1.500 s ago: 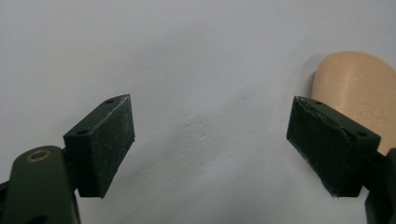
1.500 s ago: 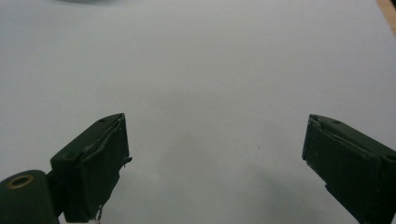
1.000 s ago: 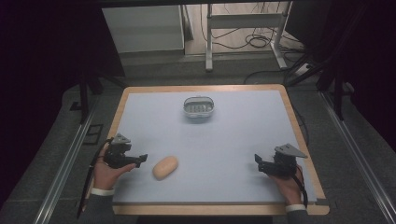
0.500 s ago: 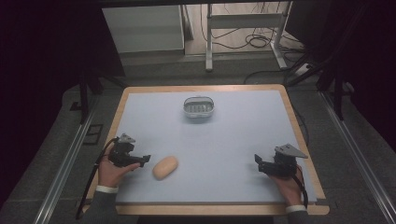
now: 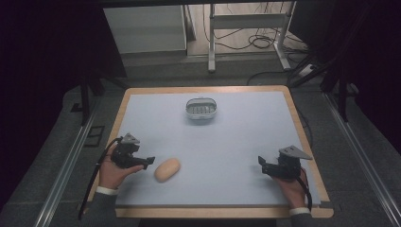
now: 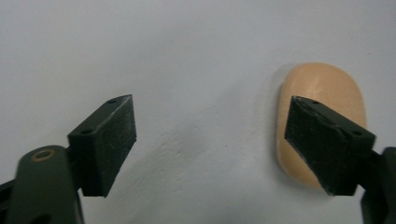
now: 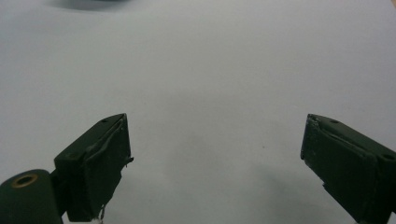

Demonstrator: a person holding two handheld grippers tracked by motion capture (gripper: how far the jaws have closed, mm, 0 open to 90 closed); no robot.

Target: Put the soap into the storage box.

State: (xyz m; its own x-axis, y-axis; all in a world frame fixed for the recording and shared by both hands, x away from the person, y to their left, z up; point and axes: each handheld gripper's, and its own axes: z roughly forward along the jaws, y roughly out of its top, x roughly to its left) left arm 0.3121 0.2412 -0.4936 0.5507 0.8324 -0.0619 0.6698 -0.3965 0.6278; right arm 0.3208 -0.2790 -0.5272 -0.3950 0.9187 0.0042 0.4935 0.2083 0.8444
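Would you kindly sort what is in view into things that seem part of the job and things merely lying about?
Likely part of the job:
- tan bread roll, just ahead of the open left gripper
- small basket at the far side of the table
- right gripper, open, over bare surface

Just lying about:
- cables on the floor beyond the table
- metal frame legs

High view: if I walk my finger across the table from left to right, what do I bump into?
Left gripper → tan bread roll → small basket, farther back → right gripper.
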